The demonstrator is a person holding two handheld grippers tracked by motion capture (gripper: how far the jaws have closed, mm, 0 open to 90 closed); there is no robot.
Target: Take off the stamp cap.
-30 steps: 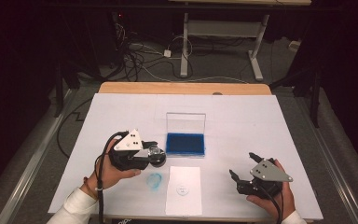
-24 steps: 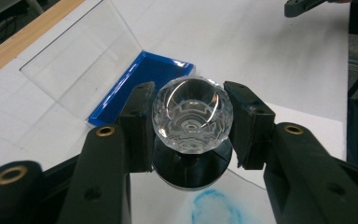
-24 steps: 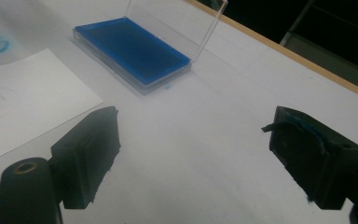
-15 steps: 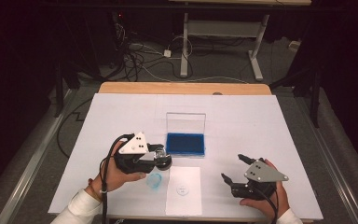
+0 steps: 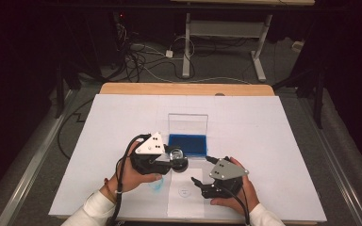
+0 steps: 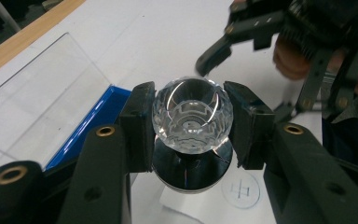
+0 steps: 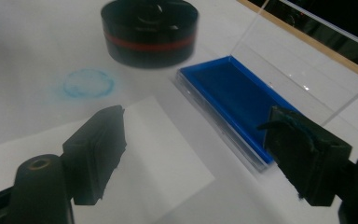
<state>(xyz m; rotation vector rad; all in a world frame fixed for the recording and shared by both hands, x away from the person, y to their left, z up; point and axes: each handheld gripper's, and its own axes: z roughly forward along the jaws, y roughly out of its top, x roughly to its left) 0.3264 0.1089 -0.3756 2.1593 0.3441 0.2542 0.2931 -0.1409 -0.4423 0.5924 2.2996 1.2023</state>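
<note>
Clamped tight in the left gripper (image 5: 172, 159), a stamp with a faceted clear crystal knob (image 6: 192, 113) and a round black base (image 6: 192, 168) sits squarely between the two black jaws, whose pads press on either side of the knob; in the left gripper view the base hangs below the pads, above the white sheet of paper (image 5: 184, 195) with its small printed circle mark (image 6: 240, 191). From above, the stamp is near the front edge of the shallow blue ink pad (image 5: 188, 143) in its clear plastic case, whose transparent lid (image 5: 187, 123) stands upright behind it. The right gripper (image 5: 199, 184) lies lower on the white table (image 5: 273, 141), just right of the paper, jaws pointing left; they have just been closing but stand well apart, with nothing between them. In the right gripper view the black base with its red band (image 7: 149, 31) hangs beyond the jaws, beside a faint blue ring print (image 7: 88, 83) on the table.
</note>
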